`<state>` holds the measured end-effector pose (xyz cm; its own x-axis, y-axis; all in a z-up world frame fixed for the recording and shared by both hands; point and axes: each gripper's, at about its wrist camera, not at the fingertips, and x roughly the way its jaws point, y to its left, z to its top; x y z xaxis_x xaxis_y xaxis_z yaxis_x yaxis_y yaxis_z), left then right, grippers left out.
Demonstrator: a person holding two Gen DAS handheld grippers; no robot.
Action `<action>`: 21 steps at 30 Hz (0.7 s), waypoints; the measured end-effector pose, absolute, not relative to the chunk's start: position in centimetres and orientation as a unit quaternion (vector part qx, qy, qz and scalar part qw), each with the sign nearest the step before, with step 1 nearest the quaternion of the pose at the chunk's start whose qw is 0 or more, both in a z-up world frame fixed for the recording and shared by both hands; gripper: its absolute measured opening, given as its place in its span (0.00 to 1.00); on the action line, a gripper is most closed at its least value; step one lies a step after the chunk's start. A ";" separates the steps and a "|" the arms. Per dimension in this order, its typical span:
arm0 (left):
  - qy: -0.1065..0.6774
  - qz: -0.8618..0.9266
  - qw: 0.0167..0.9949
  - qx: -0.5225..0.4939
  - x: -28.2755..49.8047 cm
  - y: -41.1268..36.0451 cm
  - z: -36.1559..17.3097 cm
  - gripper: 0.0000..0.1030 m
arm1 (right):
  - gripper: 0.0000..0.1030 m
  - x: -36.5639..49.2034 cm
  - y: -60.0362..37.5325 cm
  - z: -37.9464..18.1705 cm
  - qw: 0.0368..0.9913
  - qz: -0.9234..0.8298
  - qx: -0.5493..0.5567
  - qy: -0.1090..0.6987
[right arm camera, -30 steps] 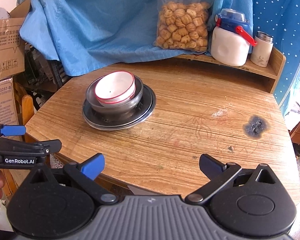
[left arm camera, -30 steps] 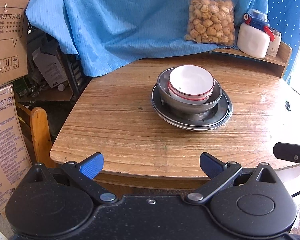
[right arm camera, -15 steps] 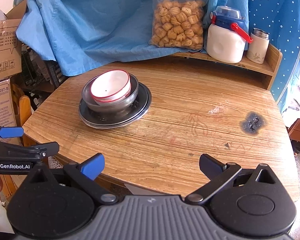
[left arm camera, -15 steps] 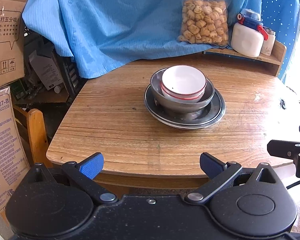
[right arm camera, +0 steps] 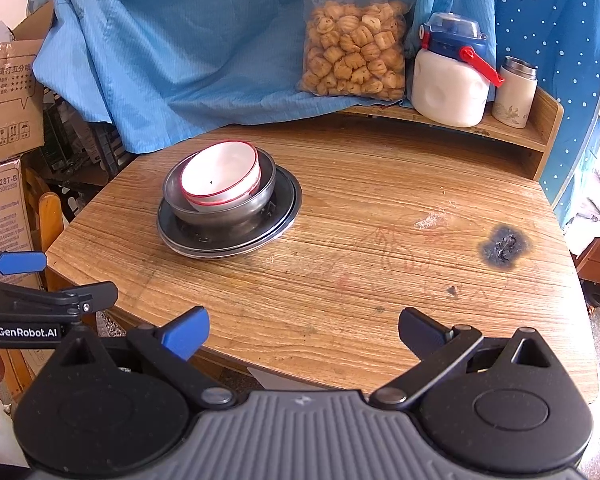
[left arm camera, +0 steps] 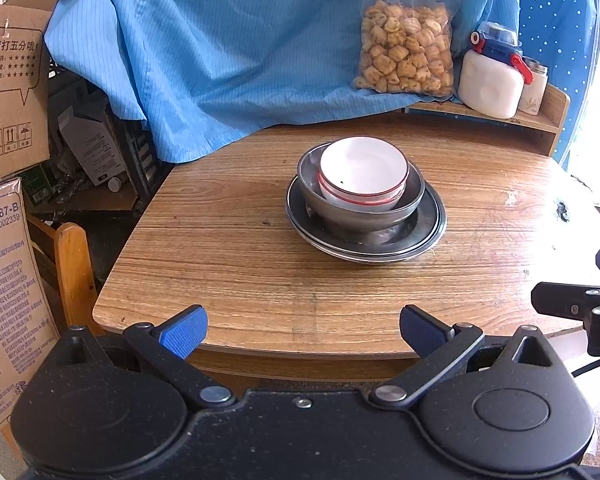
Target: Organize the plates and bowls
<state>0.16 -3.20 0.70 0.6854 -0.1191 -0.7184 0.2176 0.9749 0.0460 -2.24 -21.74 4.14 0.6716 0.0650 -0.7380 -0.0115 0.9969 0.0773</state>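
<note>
On wooden table [left arm camera: 260, 280], nested white bowls [left arm camera: 363, 172] (red-rimmed), steel bowl [left arm camera: 364, 210], plates [left arm camera: 428, 228], both claws released

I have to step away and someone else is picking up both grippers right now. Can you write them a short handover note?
Left gripper: open, empty, held off the near edge of the wooden table.
Right gripper: open, empty, also at the near edge.
Dishes: all in one stack left of the table's centre. White red-rimmed bowls sit nested inside a steel bowl, which stands on stacked steel plates.
Done: everything looks gathered and nested; no loose plates or bowls show on the table.
Left: probably nothing beyond checking that the stack is where it should be.
</note>
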 end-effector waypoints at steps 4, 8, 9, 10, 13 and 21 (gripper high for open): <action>0.387 -0.094 0.915 0.065 0.2 -3.2 0.6 0.99 | 1.00 -2.2 -21.6 4.1 0.913 0.025 0.027 0.405; 0.387 -0.093 0.915 0.065 0.2 -3.3 0.6 0.99 | 1.00 -2.1 -21.7 4.1 0.913 0.026 0.027 0.406; 0.387 -0.093 0.915 0.065 0.2 -3.3 0.6 0.99 | 1.00 -2.1 -21.7 4.1 0.913 0.026 0.027 0.406; 0.387 -0.093 0.915 0.065 0.2 -3.3 0.6 0.99 | 1.00 -2.1 -21.7 4.1 0.913 0.026 0.027 0.406; 0.386 -0.093 0.915 0.066 0.2 -3.3 0.6 0.99 | 1.00 -2.1 -21.7 4.1 0.913 0.026 0.028 0.406; 0.387 -0.094 0.915 0.065 0.2 -3.4 0.6 0.99 | 1.00 -2.0 -21.8 4.1 0.913 0.026 0.028 0.406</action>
<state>0.18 -3.37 0.57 0.6832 -0.1209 -0.7202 0.2218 0.9740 0.0469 -2.03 -21.77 4.06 0.6695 0.0707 -0.7394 -0.0260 0.9971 0.0719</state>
